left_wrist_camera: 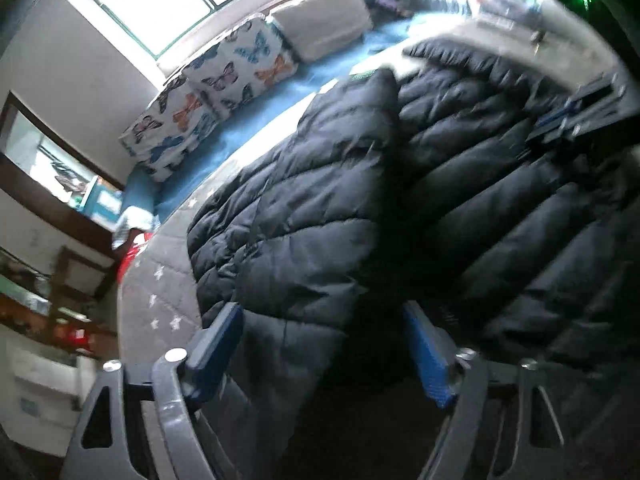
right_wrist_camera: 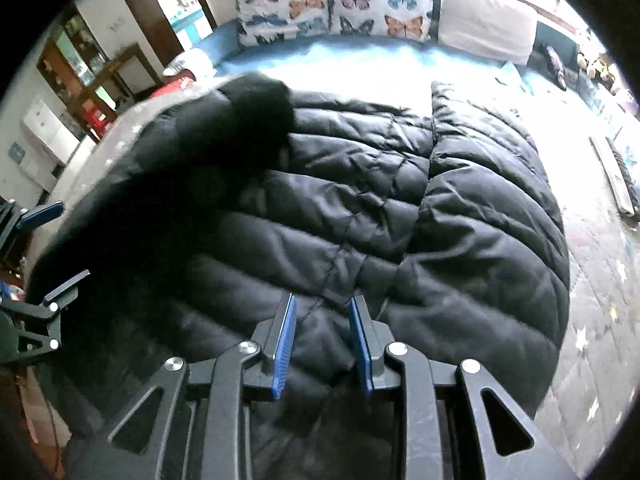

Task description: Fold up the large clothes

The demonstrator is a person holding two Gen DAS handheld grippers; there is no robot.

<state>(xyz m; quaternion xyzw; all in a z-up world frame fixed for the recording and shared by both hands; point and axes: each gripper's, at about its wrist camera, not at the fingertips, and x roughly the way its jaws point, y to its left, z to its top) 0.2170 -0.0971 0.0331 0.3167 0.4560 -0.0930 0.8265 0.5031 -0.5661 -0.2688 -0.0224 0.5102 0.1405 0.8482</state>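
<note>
The right gripper [right_wrist_camera: 322,338] is hovering low over the near part of the black puffer jacket [right_wrist_camera: 360,208], its blue pads [right_wrist_camera: 285,346] standing a little apart with quilted fabric showing between them; whether they pinch it is unclear. The left gripper [left_wrist_camera: 324,344] is standing wide apart above the same jacket, gripping nothing. The jacket is lying spread on a grey star-patterned quilt [left_wrist_camera: 160,300], one sleeve [left_wrist_camera: 312,184] folded across its body. Beyond the jacket, butterfly-print cushions [right_wrist_camera: 332,8] are leaning at the far edge of a blue sheet [right_wrist_camera: 360,60].
</note>
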